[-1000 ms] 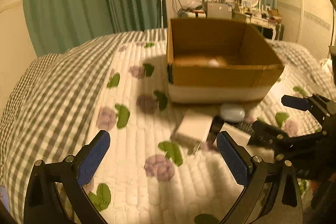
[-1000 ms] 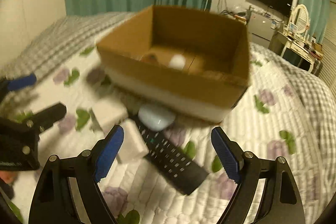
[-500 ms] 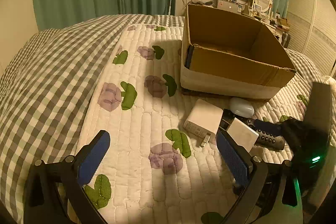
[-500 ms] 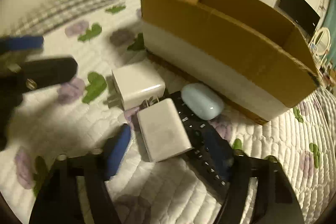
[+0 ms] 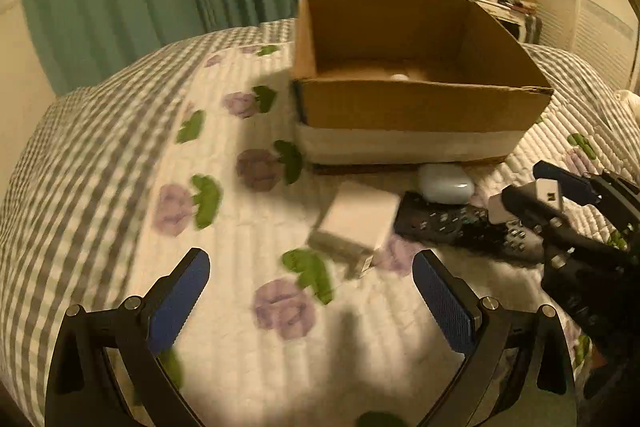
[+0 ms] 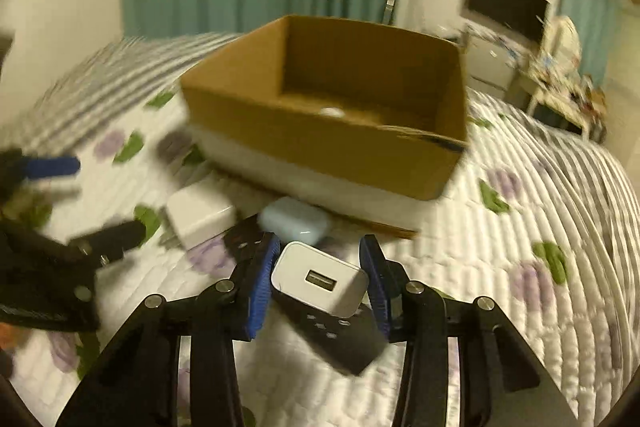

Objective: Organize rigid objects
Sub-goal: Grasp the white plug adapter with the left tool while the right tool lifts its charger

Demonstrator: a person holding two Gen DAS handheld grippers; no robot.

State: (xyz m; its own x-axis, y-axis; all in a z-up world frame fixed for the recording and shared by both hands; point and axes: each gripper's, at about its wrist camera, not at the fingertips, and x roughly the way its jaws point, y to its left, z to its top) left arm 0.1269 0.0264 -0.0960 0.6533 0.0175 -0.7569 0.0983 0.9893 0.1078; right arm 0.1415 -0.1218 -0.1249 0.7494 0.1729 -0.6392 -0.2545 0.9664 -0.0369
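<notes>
Lifted off the remote (image 6: 340, 339) since half a second ago, a charger (image 6: 318, 279) sits clamped in the right gripper (image 6: 320, 277), box (image 6: 324, 147) directly above at frame centre; left gripper (image 5: 308, 287) hangs agape.

- The cardboard box (image 5: 416, 99) stands open-topped at upper centre of both views; its near wall rises as a barrier, and a small white object (image 6: 333, 112) lies on its floor.
- Below the box's near wall, a white charger (image 5: 360, 219), a pale earbud case (image 5: 446, 183) and a black remote (image 5: 460, 227) crowd together.
- The right tongs (image 6: 320, 277), pinching a white USB adapter (image 6: 318, 281), sit at the right edge of the left wrist view, over the remote.
- The quilt (image 5: 140, 187) at left and lower centre of the left wrist view lies bare between the spread left tongs (image 5: 310, 291).
</notes>
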